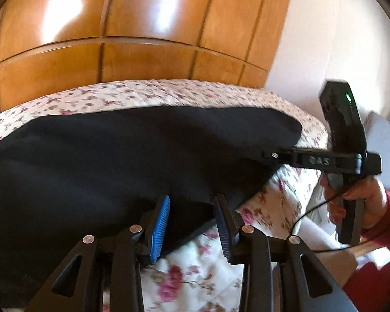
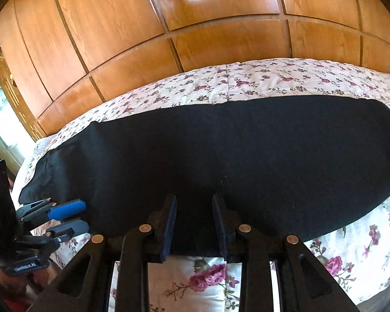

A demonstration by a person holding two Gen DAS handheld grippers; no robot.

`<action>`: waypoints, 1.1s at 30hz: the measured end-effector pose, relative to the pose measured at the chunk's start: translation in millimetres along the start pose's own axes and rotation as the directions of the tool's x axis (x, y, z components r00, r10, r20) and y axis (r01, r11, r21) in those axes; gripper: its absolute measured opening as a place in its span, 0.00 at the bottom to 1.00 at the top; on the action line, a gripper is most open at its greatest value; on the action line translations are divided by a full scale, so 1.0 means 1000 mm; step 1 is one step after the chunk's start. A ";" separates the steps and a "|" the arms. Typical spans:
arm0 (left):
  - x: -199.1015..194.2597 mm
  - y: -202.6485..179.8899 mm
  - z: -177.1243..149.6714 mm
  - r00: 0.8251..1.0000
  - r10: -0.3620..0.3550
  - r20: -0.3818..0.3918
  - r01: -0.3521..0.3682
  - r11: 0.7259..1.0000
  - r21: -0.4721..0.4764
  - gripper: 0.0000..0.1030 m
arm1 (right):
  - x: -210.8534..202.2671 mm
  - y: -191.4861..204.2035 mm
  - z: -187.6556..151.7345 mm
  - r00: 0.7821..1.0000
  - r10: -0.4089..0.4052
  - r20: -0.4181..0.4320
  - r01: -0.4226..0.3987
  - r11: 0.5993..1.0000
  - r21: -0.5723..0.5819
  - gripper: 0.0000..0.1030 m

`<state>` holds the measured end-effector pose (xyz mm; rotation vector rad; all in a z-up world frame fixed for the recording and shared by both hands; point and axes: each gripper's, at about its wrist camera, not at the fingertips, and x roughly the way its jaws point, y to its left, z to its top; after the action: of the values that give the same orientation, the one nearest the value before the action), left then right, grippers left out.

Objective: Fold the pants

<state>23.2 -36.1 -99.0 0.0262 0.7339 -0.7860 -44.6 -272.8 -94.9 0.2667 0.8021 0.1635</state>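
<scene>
on the floral bedspread, black pants lie under both grippers' released fingers.

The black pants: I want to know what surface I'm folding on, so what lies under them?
Under the black pants lies a floral bedspread, showing along every edge of the cloth. The bedspread directly beneath the pants is covered, so anything there cannot be seen.

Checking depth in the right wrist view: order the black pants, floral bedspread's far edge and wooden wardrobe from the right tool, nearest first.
1. Black pants, directly beneath the right tool.
2. Floral bedspread's far edge, behind the pants.
3. Wooden wardrobe, farthest back.
</scene>
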 end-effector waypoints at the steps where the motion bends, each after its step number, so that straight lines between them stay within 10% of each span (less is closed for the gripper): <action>1: -0.003 0.007 0.003 1.000 0.017 0.009 -0.017 1.000 -0.019 0.35 | -0.003 0.001 0.002 1.000 0.007 0.019 -0.007 1.000 0.002 0.33; 10: -0.012 0.101 0.047 0.960 0.271 -0.069 -0.279 0.945 -0.169 0.35 | 0.009 -0.006 0.051 0.999 0.044 0.028 -0.046 0.998 0.046 0.39; 15: -0.003 0.153 0.042 0.926 0.351 -0.140 -0.377 0.889 -0.259 0.35 | 0.037 0.041 0.079 0.995 0.093 -0.022 -0.095 0.989 -0.110 0.39; 25: -0.013 0.173 0.010 0.951 0.307 -0.019 -0.294 0.887 -0.356 0.35 | 0.142 0.149 0.116 0.915 0.338 -0.219 -0.371 0.919 -0.133 0.39; 33: -0.017 0.175 0.007 0.956 0.292 0.017 -0.264 0.887 -0.378 0.35 | 0.223 0.210 0.140 0.899 0.298 -0.322 -0.361 0.919 -0.157 0.39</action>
<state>133.3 98.6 -125.9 -0.2359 0.7789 -0.3613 200.5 -41.9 -92.5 0.1752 1.0207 0.6207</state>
